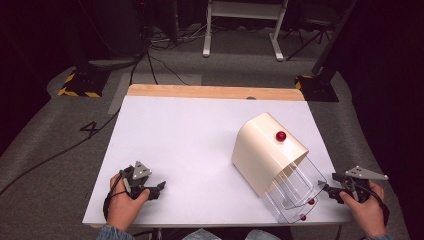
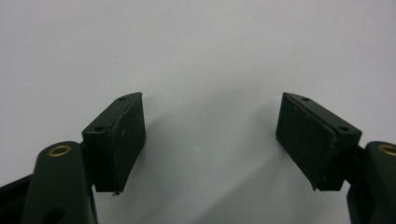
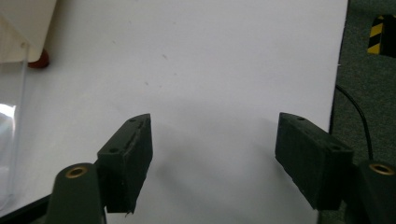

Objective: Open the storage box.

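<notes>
A cream bread-box-like container (image 1: 262,147) with a red knob (image 1: 281,136) on top lies on the white table (image 1: 190,145) at the right. Its clear plastic lid (image 1: 295,190) hangs open toward the front edge, with small red feet (image 1: 311,202) showing through it. My left gripper (image 1: 159,189) rests open on the table near the front left, held by a hand. In the left gripper view the left gripper (image 2: 210,135) has only bare white surface between its jaws. My right gripper (image 1: 331,191) is open just right of the clear lid, at the table's front right corner. The right gripper (image 3: 212,154) holds nothing.
A wooden strip (image 1: 215,92) runs along the table's far edge. Grey carpet (image 1: 60,145) with cables surrounds the table. Stand bases with yellow-black tape (image 1: 80,85) sit at the far left and right. In the right gripper view the table edge (image 3: 337,93) is close on the right.
</notes>
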`<state>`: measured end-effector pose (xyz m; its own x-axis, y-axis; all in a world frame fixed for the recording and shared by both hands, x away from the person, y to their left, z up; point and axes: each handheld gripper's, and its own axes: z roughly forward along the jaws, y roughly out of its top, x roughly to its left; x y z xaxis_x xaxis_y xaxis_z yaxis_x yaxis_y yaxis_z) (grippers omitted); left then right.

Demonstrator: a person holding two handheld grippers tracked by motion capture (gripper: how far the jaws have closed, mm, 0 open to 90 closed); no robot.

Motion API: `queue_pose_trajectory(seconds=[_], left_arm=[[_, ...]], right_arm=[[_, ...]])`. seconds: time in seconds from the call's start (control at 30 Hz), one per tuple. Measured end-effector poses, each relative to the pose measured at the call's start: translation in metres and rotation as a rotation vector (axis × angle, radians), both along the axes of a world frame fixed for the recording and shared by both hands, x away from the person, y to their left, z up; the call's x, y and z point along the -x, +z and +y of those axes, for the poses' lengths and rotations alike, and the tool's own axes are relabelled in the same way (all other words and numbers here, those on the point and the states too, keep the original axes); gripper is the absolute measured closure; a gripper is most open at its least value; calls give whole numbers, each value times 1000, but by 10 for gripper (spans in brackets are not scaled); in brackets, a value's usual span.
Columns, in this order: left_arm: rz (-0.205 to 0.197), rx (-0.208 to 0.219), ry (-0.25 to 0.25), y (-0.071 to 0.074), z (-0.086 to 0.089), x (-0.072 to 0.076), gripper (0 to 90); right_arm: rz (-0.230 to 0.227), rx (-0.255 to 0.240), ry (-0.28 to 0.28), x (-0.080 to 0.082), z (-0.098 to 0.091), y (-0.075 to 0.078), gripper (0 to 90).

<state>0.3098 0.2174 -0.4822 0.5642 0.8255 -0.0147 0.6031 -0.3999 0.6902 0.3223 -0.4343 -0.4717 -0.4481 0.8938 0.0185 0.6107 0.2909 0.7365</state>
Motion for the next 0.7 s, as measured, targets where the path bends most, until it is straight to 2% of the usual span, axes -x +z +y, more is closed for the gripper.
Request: queue_pose_trajectory(seconds=[0.07, 0.13, 0.2, 0.27, 0.4, 0.7], left_arm=[[-2, -4, -2, 0, 0, 0, 243], [-3, -2, -1, 0, 0, 0, 242], [-3, -3, -2, 0, 0, 0, 242], [-4, -2, -1, 0, 0, 0, 242], [-7, 0, -1, -1, 0, 1, 242], [-12, -6, -1, -1, 0, 1, 240]], right_arm=[[-10, 2, -4, -3, 3, -6, 251], [-23, 38, 0, -4, 7, -7, 227], [-38, 51, -2, -3, 8, -8, 220], [-49, 55, -14, -2, 9, -9, 190], [-60, 47, -16, -1, 8, -11, 188], [-57, 48, -19, -1, 8, -11, 184]])
